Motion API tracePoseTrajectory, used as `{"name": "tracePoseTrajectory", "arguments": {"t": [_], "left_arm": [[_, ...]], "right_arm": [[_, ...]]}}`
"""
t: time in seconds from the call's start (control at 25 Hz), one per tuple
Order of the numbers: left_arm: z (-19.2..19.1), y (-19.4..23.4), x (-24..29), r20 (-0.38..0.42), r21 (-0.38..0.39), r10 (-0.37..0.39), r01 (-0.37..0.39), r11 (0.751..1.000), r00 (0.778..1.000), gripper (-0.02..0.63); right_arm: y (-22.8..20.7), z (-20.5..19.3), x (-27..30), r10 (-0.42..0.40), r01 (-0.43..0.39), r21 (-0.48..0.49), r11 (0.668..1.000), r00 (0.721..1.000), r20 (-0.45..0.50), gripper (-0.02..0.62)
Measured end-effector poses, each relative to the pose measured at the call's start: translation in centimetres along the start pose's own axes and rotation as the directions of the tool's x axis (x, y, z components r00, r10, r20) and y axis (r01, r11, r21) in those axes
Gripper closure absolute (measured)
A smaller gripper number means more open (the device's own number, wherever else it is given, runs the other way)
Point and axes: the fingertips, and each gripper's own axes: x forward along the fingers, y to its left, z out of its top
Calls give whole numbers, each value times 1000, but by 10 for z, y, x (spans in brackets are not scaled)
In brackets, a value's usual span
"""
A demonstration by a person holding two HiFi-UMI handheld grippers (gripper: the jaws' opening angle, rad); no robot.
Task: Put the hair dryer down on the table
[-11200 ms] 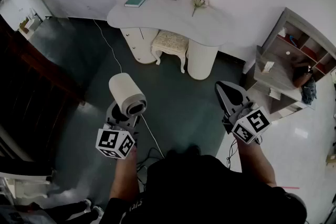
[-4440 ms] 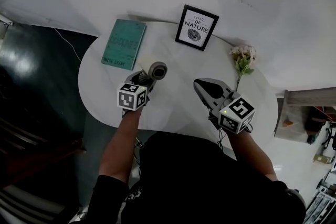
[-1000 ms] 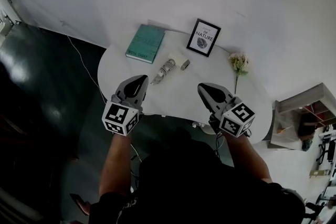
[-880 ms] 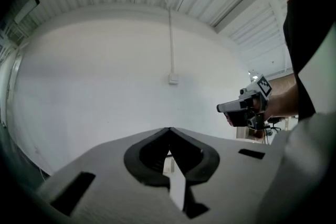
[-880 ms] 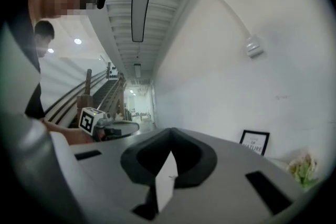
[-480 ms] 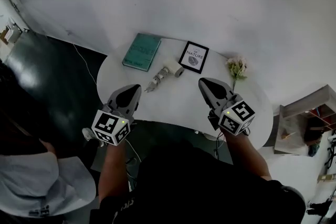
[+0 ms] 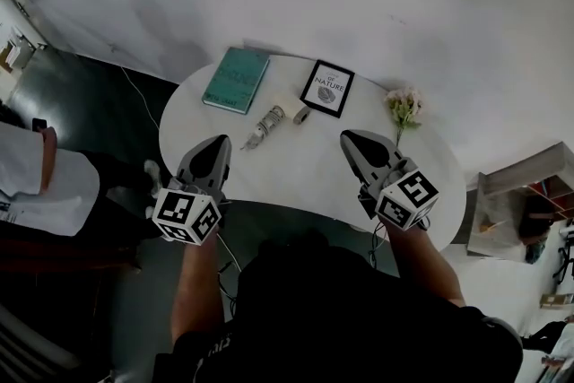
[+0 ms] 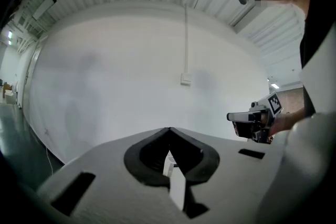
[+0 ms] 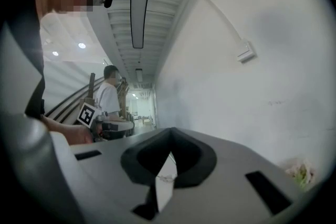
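The hair dryer [image 7: 273, 120] lies on its side on the white table [image 7: 296, 166], between the teal book and the framed picture, with nothing touching it. My left gripper [image 7: 215, 148] hovers over the table's near left edge, jaws shut and empty, a good way short of the dryer. My right gripper [image 7: 352, 142] hangs over the table's near right part, jaws shut and empty too. In the left gripper view my left gripper [image 8: 169, 136] points up at a white wall. The right gripper [image 9: 169, 136] in its own view faces the wall and a corridor.
A teal book [image 7: 236, 79] lies at the table's back left, a framed picture [image 7: 327, 89] stands at the back, and a flower sprig [image 7: 404, 108] lies to the right. A person in white [image 7: 36, 184] stands at the left. A wooden shelf [image 7: 529, 193] is at the right.
Both grippers stay shut and empty while the view shifts slightly. The left gripper has drifted left and back from the dryer. A person in white has come into view at the left.
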Motion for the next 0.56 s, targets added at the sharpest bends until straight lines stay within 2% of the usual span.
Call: {"name": "tracePoseTrajectory", "arguments": {"t": [0.12,0.44,0.56], "left_arm": [[-3,0,1,-13,-2,4,-4,1000,1000,598],[2,4,-1,22,-38,15,-14,999,1000,598],[1,10,-2,2,-16,55,-55,998,998,598]], "right_arm": [[3,1,-1,4,-4,-12,1000,1000,-5,592],[10,4,0,8,-7,-7,1000,1000,9,592],[14,9,2,10,-9,-14,1000,1000,17,594]]}}
